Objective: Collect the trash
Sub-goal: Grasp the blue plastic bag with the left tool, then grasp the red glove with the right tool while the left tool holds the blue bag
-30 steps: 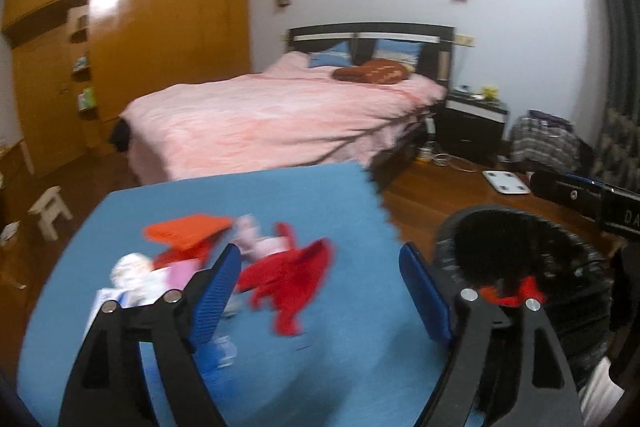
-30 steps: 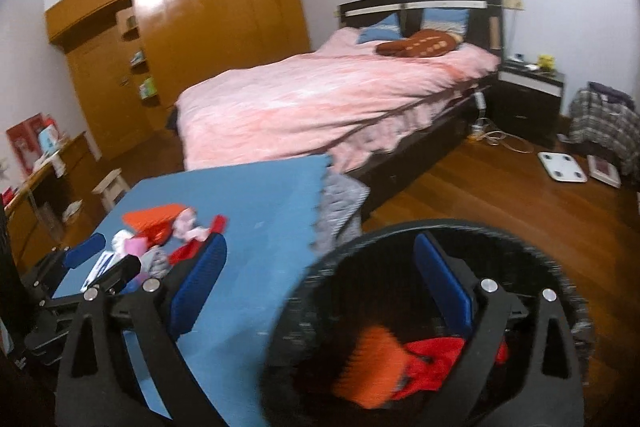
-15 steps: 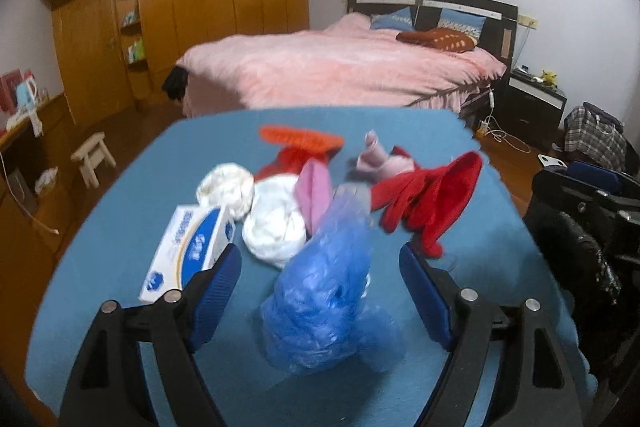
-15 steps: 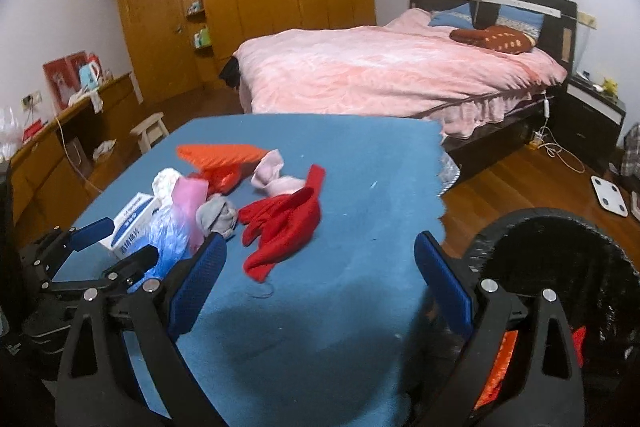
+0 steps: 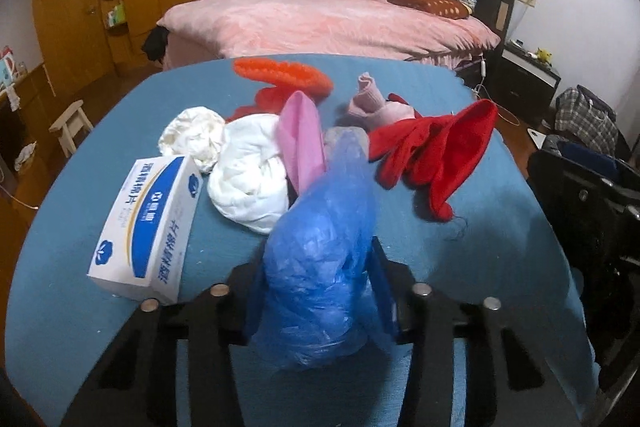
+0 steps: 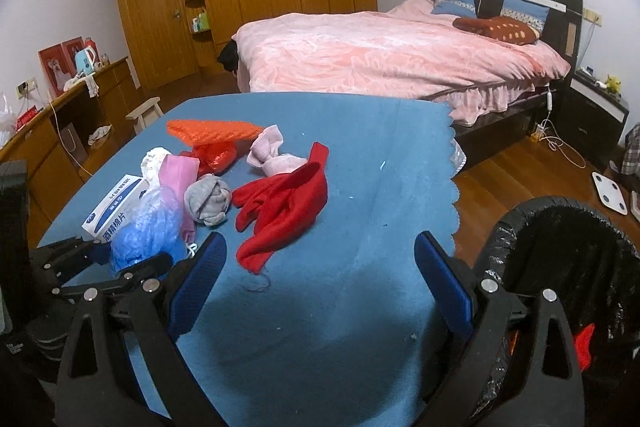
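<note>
Left gripper (image 5: 320, 291) clamped on crumpled blue plastic bag (image 5: 320, 267), right gripper (image 6: 320, 291) spread wide and holding nothing above blue table cover (image 6: 360, 307), black-lined trash bin (image 6: 560, 267) beside it

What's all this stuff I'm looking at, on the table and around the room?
blue bag: 1, blue plastic, clamped in left tool
box: 1, white and blue, table's left
white wads: 2, white, beside box
pink cloth: 1, pink, mid pile
grey sock: 1, grey, mid pile
red glove: 1, red, table centre
pink sock: 1, pale pink, behind glove
orange wrap: 1, orange, far side
table: 1, blue cover
bin: 1, black liner, right of table
bed: 1, pink cover, background
left tool: 1, black, blue pads, shut
right tool: 1, open, empty, above table
</note>
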Motion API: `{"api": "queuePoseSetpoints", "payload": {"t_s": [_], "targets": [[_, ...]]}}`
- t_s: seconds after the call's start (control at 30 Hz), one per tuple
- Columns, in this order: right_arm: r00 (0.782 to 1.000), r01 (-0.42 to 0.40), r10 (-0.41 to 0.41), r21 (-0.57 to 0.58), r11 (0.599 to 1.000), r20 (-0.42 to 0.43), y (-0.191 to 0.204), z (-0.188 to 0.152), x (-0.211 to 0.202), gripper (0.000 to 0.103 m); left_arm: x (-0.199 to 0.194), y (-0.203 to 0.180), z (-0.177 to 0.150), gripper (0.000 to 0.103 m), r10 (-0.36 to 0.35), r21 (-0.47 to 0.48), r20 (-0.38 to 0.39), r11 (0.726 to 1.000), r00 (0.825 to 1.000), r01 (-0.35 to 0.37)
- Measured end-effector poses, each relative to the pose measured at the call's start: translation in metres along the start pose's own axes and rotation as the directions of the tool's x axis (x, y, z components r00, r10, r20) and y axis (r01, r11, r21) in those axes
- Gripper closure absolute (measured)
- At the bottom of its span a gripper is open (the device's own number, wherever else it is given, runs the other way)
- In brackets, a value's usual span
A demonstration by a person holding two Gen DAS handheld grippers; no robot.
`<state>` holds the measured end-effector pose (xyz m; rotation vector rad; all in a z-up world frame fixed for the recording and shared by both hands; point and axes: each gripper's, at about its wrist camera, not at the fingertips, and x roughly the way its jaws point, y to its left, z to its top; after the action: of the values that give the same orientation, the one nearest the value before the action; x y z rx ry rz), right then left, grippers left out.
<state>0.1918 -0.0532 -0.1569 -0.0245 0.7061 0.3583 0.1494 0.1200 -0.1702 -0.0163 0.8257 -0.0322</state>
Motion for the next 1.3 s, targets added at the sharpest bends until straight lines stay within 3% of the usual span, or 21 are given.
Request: {"api": "queuePoseSetpoints", "payload": {"t_s": [0.2, 0.43, 0.67, 0.73, 0.87, 0.97, 1.1, 1.2, 1.3], "targets": [[1.000, 0.000, 0.000, 0.001, 1.000, 0.001, 0.000, 0.001, 0.000, 0.011, -0.015, -0.002, 0.003, 0.068, -0.011, -0.006, 0.044, 1.000, 0.999, 0.011], [1.000, 0.010, -0.010, 0.007, 1.000, 0.018, 0.001, 0.013, 0.007, 0.011, -0.044, 0.004, 0.024, 0.069, -0.028, -0.028, 0.155, 0.999, 0.988, 0.032], [1.000, 0.011, -0.011, 0.047, 0.999, 0.000, -0.003, 0.025, 0.029, 0.011, -0.048, 0.013, 0.042, 0.069, -0.014, -0.053, 0.204, 0.998, 0.979, 0.025], [1.000, 0.007, -0.006, 0.050, 0.999, -0.010, -0.003, 0.027, 0.035, 0.022, -0.045, 0.015, 0.045, 0.069, -0.008, -0.060, 0.205, 0.998, 0.979, 0.021], [0.999, -0.004, 0.006, 0.061, 0.998, -0.039, -0.003, 0.028, 0.046, 0.030, -0.042, 0.015, 0.046, 0.069, -0.006, -0.067, 0.203, 0.998, 0.979, 0.020], [0.998, -0.018, 0.021, 0.055, 0.998, -0.061, -0.001, 0.027, 0.053, 0.042, -0.040, 0.013, 0.044, 0.069, -0.005, -0.069, 0.202, 0.997, 0.979, 0.020], [0.992, -0.063, 0.070, 0.068, 0.996, -0.102, 0.000, 0.027, 0.061, 0.063, -0.039, 0.013, 0.043, 0.069, -0.004, -0.073, 0.200, 0.997, 0.980, 0.019], [0.987, -0.097, 0.104, 0.065, 0.993, -0.124, 0.003, 0.028, 0.063, 0.090, -0.040, 0.014, 0.043, 0.069, -0.004, -0.074, 0.200, 0.997, 0.980, 0.019], [0.986, -0.113, 0.118, 0.050, 0.992, -0.114, 0.005, 0.030, 0.058, 0.097, -0.040, 0.012, 0.044, 0.069, 0.000, -0.064, 0.204, 0.998, 0.979, 0.013]]}}
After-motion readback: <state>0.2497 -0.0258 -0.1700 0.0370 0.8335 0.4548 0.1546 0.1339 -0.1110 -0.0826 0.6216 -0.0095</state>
